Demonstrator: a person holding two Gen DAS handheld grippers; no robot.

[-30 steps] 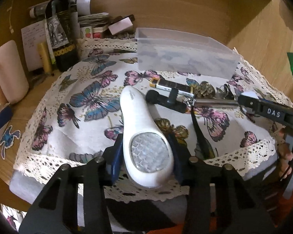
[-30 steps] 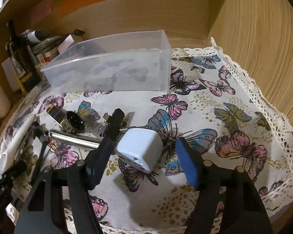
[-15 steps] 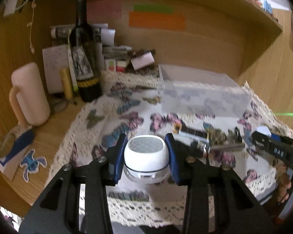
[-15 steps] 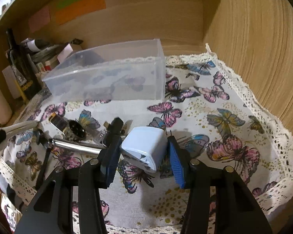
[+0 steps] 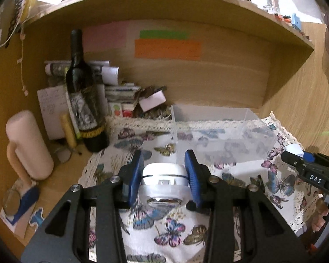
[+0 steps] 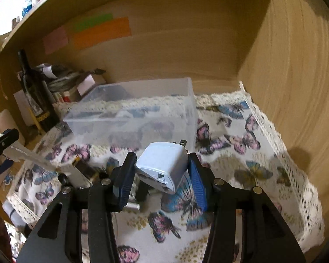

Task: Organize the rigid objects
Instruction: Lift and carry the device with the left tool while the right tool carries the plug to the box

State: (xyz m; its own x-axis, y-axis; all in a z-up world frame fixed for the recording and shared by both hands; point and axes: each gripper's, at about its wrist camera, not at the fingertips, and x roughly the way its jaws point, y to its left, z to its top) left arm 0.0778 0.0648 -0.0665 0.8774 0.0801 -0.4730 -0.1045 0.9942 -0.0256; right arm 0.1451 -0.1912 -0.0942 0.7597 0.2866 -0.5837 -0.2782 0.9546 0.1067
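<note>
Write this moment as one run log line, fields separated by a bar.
left claw: shut on white handheld device | right claw: shut on white plug adapter | both lifted above butterfly cloth | clear plastic bin: ahead

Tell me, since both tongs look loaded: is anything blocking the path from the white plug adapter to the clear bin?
Nothing visible does. The right tongs hold the plug adapter above the butterfly cloth, and the clear bin sits just beyond with its top open; only its near wall must be cleared.

Wine bottle, pink mug, butterfly cloth, sticky notes.
</note>
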